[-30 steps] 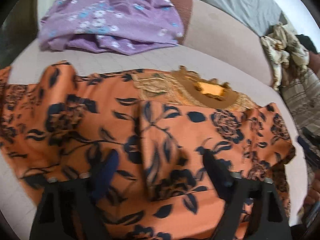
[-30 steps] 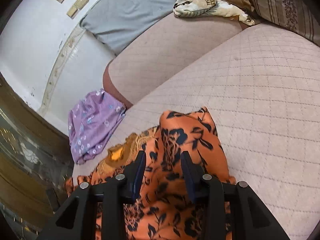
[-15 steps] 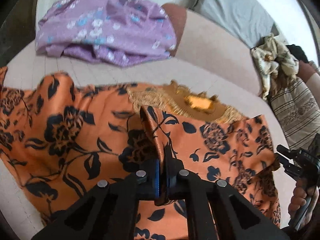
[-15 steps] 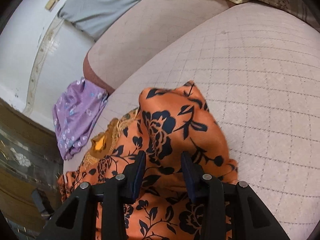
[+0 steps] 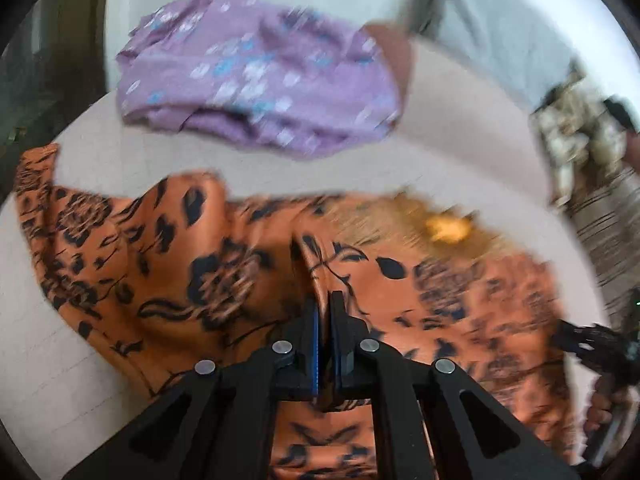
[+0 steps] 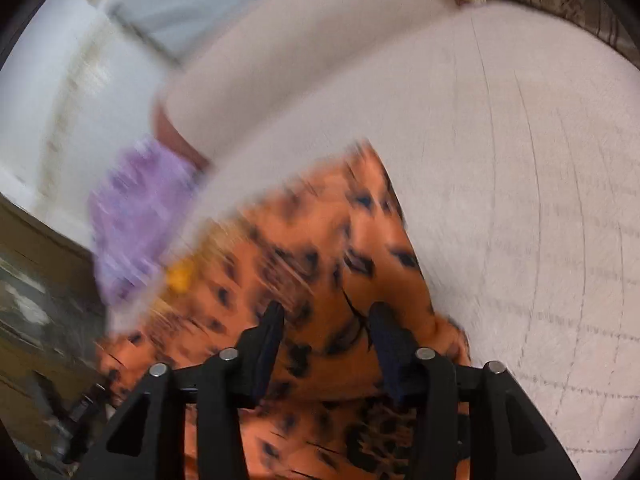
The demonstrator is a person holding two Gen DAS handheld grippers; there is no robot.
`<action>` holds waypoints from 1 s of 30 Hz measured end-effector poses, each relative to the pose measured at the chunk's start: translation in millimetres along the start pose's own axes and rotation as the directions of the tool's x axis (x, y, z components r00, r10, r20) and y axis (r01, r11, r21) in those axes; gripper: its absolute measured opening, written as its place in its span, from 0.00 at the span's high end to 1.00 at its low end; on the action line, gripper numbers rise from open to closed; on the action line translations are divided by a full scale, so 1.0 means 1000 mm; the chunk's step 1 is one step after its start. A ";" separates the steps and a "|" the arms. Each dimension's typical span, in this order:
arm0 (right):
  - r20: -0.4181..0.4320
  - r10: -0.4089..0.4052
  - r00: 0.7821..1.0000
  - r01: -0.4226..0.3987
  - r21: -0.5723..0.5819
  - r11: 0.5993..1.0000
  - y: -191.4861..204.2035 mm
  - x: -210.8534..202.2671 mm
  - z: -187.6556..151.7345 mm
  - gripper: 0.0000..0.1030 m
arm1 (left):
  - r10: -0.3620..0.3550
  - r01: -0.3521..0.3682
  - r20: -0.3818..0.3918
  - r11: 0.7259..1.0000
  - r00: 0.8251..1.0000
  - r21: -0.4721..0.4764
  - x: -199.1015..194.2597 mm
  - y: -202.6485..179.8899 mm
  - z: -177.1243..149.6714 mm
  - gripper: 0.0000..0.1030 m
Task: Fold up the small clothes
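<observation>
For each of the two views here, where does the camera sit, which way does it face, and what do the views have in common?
Left wrist: rides the left gripper, looking along its shut fingers pinching a ridge of the orange floral garment; the person's other hand and the right gripper show at the right edge.
Right wrist: rides the right gripper, fingers open over the same garment.
Shared: orange garment, purple floral cloth, quilted sofa seat.
</observation>
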State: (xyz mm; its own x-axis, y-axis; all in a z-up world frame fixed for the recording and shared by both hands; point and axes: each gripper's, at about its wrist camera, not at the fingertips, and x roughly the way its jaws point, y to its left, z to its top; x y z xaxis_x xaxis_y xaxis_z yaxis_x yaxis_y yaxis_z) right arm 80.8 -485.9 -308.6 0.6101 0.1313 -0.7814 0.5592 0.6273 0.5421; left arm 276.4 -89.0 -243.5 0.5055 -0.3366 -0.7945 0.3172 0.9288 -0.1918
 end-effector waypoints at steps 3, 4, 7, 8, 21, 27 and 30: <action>0.009 -0.025 1.000 0.026 -0.051 0.998 0.008 -0.001 -0.003 0.53 | 0.028 -0.028 0.004 0.999 1.000 -0.030 -0.002 0.009 0.004 0.93; 0.022 -0.019 1.000 0.021 -0.067 0.998 0.011 -0.005 -0.002 0.53 | 0.042 -0.041 0.034 0.998 0.999 -0.051 -0.009 0.015 0.007 0.88; 0.069 0.002 0.998 0.003 -0.078 0.997 0.013 -0.015 -0.002 0.53 | 0.151 -0.131 0.140 0.981 0.979 -0.139 -0.035 0.045 0.016 0.43; 0.069 0.007 0.998 -0.002 -0.075 0.997 0.013 -0.016 -0.001 0.51 | 0.199 -0.166 0.169 0.967 0.965 -0.193 -0.045 0.059 0.017 0.36; -0.001 0.036 0.999 -0.036 -0.088 0.995 0.021 0.001 -0.019 0.48 | 0.398 -0.196 0.116 0.660 0.910 -0.725 -0.071 0.248 -0.005 0.27; 0.007 0.013 1.000 -0.012 -0.123 0.992 0.029 0.006 -0.024 0.47 | 0.364 -0.164 0.116 0.653 0.924 -0.739 -0.055 0.259 0.014 0.27; 0.008 0.009 1.000 -0.008 -0.134 0.991 0.031 0.008 -0.023 0.46 | 0.336 -0.191 0.080 0.699 0.938 -0.689 -0.039 0.248 0.032 0.23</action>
State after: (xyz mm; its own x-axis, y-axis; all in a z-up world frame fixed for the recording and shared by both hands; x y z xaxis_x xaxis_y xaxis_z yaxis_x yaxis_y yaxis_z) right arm 90.0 -447.3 -305.3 0.6198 0.1304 -0.7738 0.4740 0.7236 0.5017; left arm 360.8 149.5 -241.9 0.6450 -0.0163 -0.7640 -0.4282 0.8204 -0.3790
